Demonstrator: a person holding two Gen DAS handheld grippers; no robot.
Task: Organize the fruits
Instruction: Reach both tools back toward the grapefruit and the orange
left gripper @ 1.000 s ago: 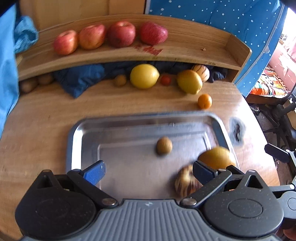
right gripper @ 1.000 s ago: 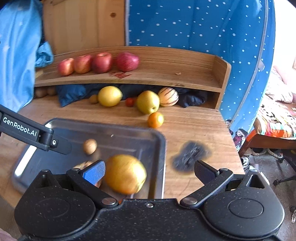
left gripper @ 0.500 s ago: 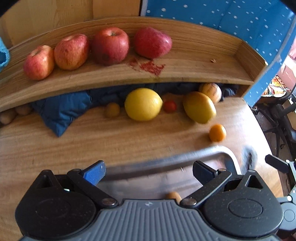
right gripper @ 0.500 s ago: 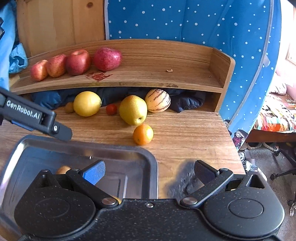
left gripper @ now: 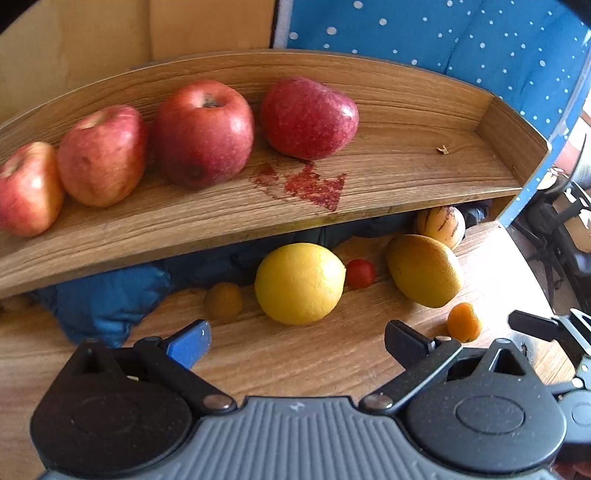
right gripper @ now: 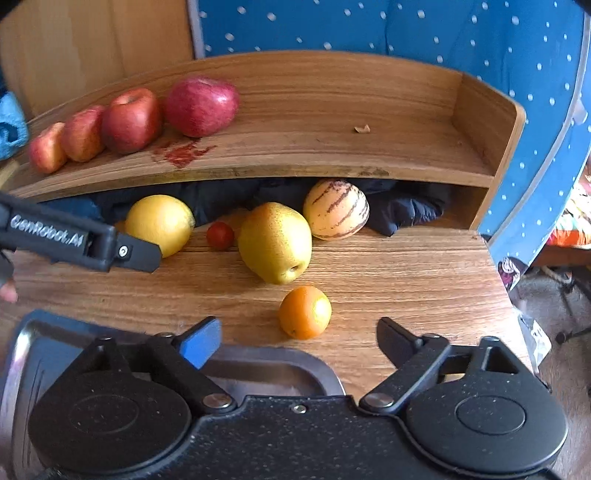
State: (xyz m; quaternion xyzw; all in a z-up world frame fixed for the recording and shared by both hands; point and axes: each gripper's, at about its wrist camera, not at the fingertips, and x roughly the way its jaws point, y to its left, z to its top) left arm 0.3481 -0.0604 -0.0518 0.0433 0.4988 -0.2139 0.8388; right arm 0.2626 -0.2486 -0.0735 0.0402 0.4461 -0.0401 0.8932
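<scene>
Our left tongs (left gripper: 297, 338) are wide open and hold nothing; the big round yellow citrus fruit (left gripper: 300, 283) lies on the wooden tabletop (left gripper: 303, 365) just ahead, between their tips. Our right tongs (right gripper: 298, 334) are also open and empty, with the small round orange fruit (right gripper: 305, 312) just ahead between their tips.

Blue dotted curtain (right gripper: 406, 33), wooden shelf (right gripper: 369, 147)
</scene>
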